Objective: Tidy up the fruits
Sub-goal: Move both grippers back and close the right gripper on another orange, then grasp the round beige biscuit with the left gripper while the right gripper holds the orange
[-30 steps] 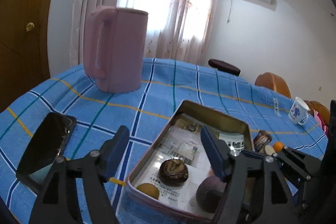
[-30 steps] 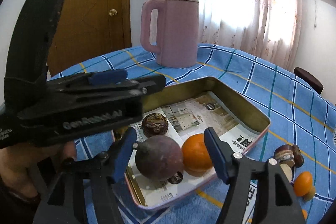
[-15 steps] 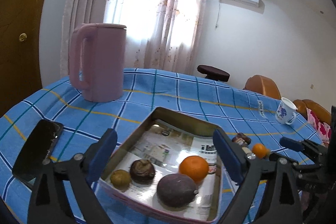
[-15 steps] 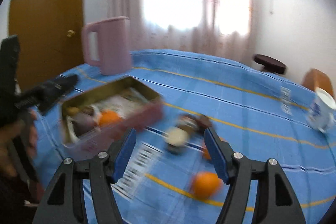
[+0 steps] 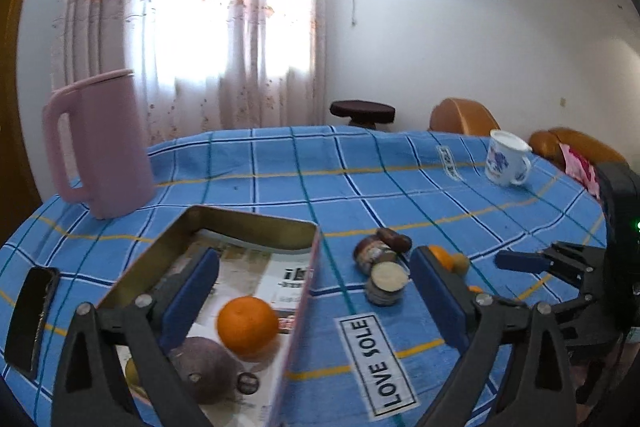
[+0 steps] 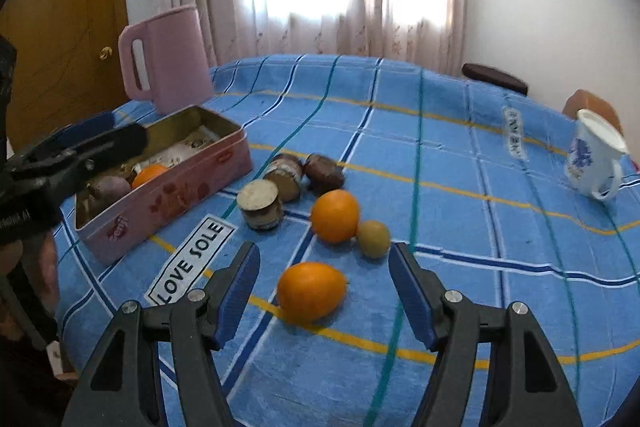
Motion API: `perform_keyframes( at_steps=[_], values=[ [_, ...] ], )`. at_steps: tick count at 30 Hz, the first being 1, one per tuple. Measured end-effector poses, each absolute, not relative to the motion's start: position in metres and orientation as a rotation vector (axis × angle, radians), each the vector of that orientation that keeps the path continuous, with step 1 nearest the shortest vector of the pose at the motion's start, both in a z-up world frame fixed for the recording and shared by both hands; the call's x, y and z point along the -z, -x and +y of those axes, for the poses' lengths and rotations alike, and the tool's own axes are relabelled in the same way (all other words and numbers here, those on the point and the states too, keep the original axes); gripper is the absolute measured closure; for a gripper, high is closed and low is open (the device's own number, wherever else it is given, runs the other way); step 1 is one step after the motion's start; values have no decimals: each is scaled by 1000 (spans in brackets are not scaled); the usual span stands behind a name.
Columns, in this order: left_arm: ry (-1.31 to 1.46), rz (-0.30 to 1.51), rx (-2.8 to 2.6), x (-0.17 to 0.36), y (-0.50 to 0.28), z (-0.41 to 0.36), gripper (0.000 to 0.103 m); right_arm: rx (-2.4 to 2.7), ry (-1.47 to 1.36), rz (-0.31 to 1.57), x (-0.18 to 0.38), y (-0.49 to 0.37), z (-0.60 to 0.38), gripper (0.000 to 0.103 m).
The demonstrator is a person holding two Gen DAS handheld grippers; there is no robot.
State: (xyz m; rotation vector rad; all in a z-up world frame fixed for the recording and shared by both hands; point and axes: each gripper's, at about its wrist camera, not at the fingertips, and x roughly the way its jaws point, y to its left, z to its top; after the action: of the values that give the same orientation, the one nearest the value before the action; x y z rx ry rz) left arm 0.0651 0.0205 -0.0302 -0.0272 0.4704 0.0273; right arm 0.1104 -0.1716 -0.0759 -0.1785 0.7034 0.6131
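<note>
A pink tin (image 5: 296,339) holds an orange (image 5: 247,325) and a purple-brown fruit (image 5: 204,371). My left gripper (image 5: 314,291) hovers over the tin's right wall, jaws opening wide, gripping nothing. In the right wrist view the tin (image 6: 172,195) is at left, with loose fruit beside it on the blue cloth. These are a near orange (image 6: 311,291), a second orange (image 6: 335,215), a small green-yellow fruit (image 6: 373,239) and dark brown pieces (image 6: 324,174). My right gripper (image 6: 324,267) straddles the near orange, jaws closing slightly, pads clear of it.
A pink jug (image 5: 100,147) stands behind the tin. A black phone (image 5: 30,319) lies at its left and a white mug (image 5: 506,163) sits far right. Two cut cylinders (image 6: 260,205) lie beside the tin. The round table's edge curves close below.
The right gripper left the tin and swung right to the loose fruit, ending over an orange. The left gripper drew back and to the right of the tin and its jaws widened.
</note>
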Motion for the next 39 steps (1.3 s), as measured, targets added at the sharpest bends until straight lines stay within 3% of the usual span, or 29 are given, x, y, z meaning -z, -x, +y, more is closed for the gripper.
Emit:
perform_keyframes(
  at_steps=[2, 4, 5, 13, 18, 23, 29, 36, 39],
  values=[
    [14, 490, -23, 34, -72, 17, 5, -623, 193, 742, 81, -114, -168, 49],
    [13, 505, -16, 36, -78, 14, 5, -635, 194, 783, 86, -120, -165, 52],
    [12, 514, -13, 38, -80, 13, 5, -634, 199, 789, 87, -121, -164, 60],
    [-16, 571, 29, 48, -95, -2, 7, -592, 212, 722, 79, -115, -171, 62],
    [-34, 615, 72, 54, -106, -17, 22, -507, 176, 670, 70, -127, -186, 62],
    [-44, 683, 116, 64, -122, -30, 45, -495, 136, 663, 69, -134, -195, 62],
    [-43, 749, 145, 72, -137, -38, 54, -509, 131, 659, 69, -133, -196, 62],
    [-45, 832, 141, 83, -155, -40, 57, -524, 116, 677, 72, -137, -197, 62],
    [-27, 850, 135, 86, -157, -36, 65, -528, 103, 679, 72, -138, -199, 62]
  ],
)
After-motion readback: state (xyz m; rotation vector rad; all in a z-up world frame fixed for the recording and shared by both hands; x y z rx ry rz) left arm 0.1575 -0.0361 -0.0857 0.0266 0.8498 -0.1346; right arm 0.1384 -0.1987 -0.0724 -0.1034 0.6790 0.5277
